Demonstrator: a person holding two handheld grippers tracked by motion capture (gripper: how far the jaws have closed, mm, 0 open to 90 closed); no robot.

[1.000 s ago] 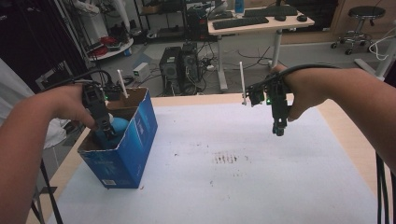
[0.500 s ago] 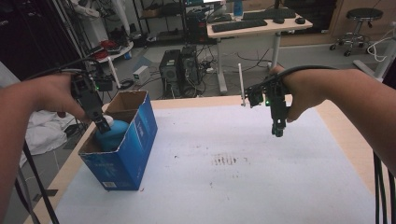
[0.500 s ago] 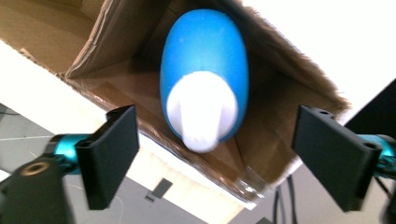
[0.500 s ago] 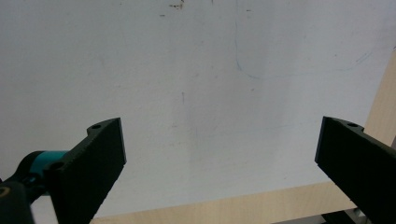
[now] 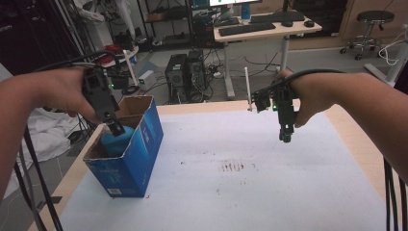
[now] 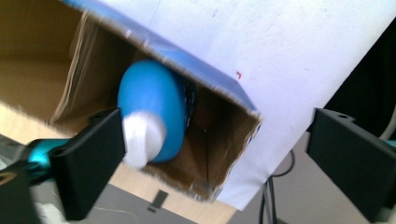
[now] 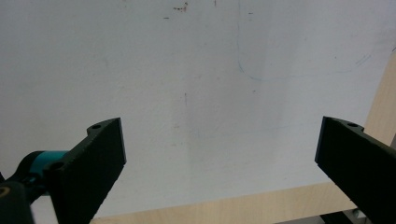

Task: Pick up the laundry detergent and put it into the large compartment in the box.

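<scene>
Blue bottle sits loose in the open box, both claws spread

The left gripper (image 5: pixel 115 127) hangs over the blue box (image 5: pixel 139 159) at the table's left, jaws apart, gripping nothing; the blue bottle (image 6: pixel 152 114) leans inside and could tip or snag the cardboard rim if bumped. The right gripper (image 5: pixel 286 136) hovers, jaws apart, over the white sheet (image 5: pixel 250 183).

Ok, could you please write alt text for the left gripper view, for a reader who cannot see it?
A blue bottle with a white cap stands inside an open blue cardboard box on a white table cover. The left gripper is above it, its two black jaws wide apart and holding nothing.
</scene>
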